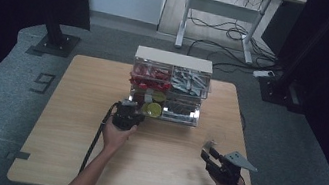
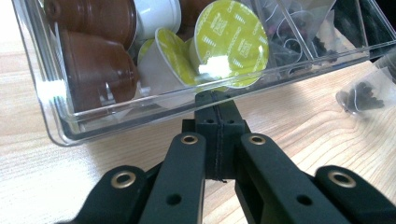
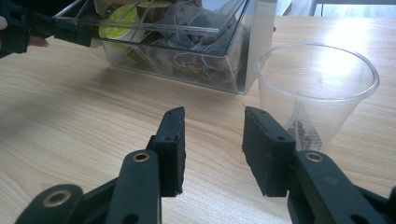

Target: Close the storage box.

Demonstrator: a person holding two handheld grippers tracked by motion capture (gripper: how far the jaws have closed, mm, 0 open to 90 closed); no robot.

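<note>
A clear two-tier drawer box (image 1: 174, 59) stands at the table's far middle, its lower drawer (image 2: 51, 112) pulled out. That drawer holds brown, white and yellow-lidded capsules (image 2: 231, 42) and dark tea sachets (image 3: 196, 28). My left gripper (image 2: 216, 100) is shut, its tips touching the drawer's front wall; I see nothing between the pads. From above, the left gripper (image 1: 128, 111) sits at the drawer's left front corner. My right gripper (image 3: 212, 140) stands open and empty over bare table. A clear plastic cup (image 3: 317, 88) with a dark sachet inside stands just ahead and to its right.
The upper tier holds red packets (image 1: 150, 75) and grey packets (image 1: 189, 82). The right gripper (image 1: 208, 153) hovers near the wooden table's (image 1: 76, 123) front right corner. A desk frame and cables lie on the floor behind the table.
</note>
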